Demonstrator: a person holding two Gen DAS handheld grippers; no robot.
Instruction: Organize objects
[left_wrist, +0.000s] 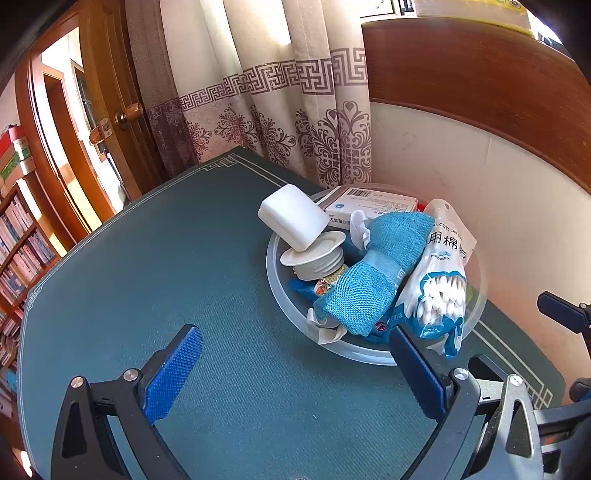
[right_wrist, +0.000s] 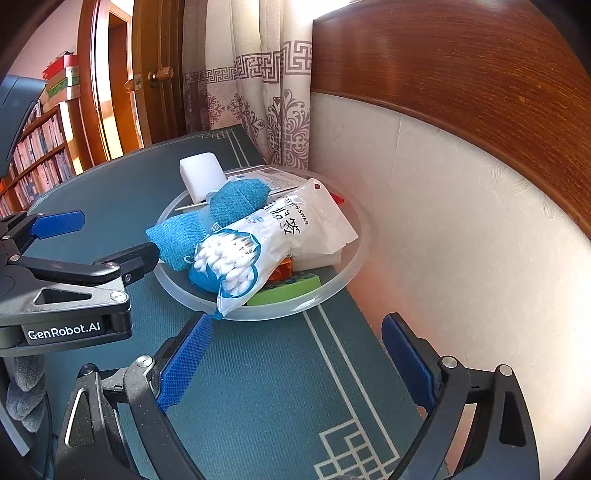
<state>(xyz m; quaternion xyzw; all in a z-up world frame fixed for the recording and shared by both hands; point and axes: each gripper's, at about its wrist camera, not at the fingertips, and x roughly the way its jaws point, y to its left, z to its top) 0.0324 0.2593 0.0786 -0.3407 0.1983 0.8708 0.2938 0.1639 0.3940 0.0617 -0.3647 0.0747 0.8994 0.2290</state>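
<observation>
Several items already sit heaped in the clear plastic bowl (left_wrist: 280, 295) at the table's (left_wrist: 147, 258) far right edge, against the wall: cotton swab bag (right_wrist: 258, 247) on top, overhanging the near rim; blue woven cloth (left_wrist: 373, 273); white block (left_wrist: 291, 216) tilted on a white ribbed cap (left_wrist: 314, 258); medicine box (left_wrist: 373, 201); green brick (right_wrist: 291, 290). I judge gathering nearly complete, since no loose item shows on the mat. My left gripper (left_wrist: 295, 373) and right gripper (right_wrist: 295, 365) hang spread wide, holding nothing.
</observation>
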